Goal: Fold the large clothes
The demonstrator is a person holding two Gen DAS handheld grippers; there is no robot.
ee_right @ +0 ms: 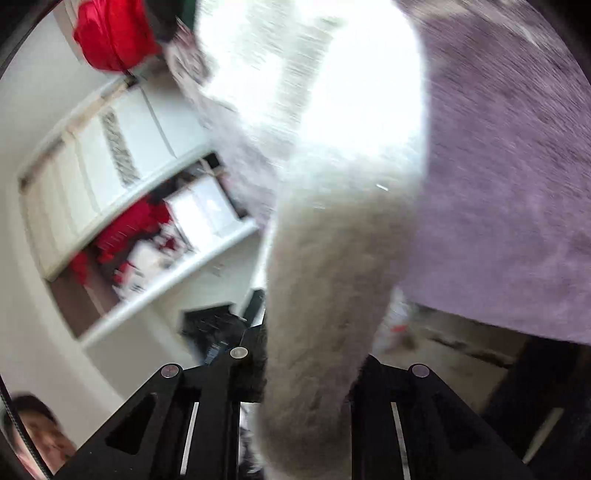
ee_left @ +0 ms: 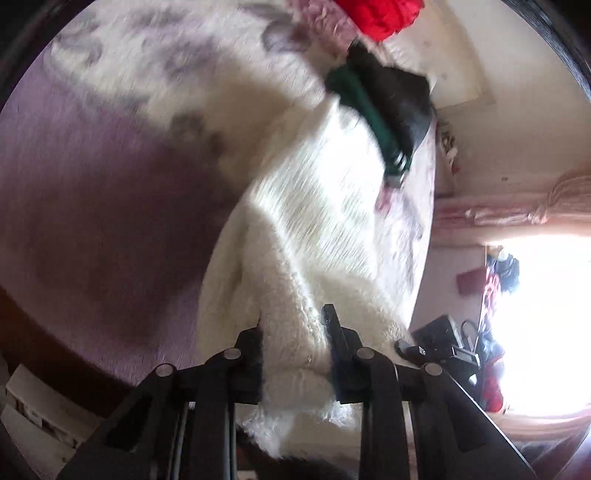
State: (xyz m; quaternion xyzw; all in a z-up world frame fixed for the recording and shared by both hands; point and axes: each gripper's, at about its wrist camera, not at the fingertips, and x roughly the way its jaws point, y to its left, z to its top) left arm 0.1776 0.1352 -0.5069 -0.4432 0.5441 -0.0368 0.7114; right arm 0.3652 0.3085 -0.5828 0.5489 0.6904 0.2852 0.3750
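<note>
A large white fleece garment [ee_left: 317, 229] stretches from my left gripper [ee_left: 295, 325] across a purple bed cover [ee_left: 92, 206]. The left gripper is shut on a fold of the fleece, fingers pinching it from both sides. In the right wrist view the same white garment [ee_right: 325, 184] runs up from my right gripper [ee_right: 314, 354], which is shut on another part of it. The fleece hides the right fingertips. A dark green and black cloth [ee_left: 384, 103] lies at the garment's far end.
A red padded item [ee_left: 373, 14] lies at the far end of the bed, also in the right wrist view [ee_right: 110, 33]. White wardrobe and shelves [ee_right: 122, 177] stand left. A bright window [ee_left: 546, 325] and dark gear [ee_left: 443, 343] are at the right. The bed cover [ee_right: 517, 184] fills the right.
</note>
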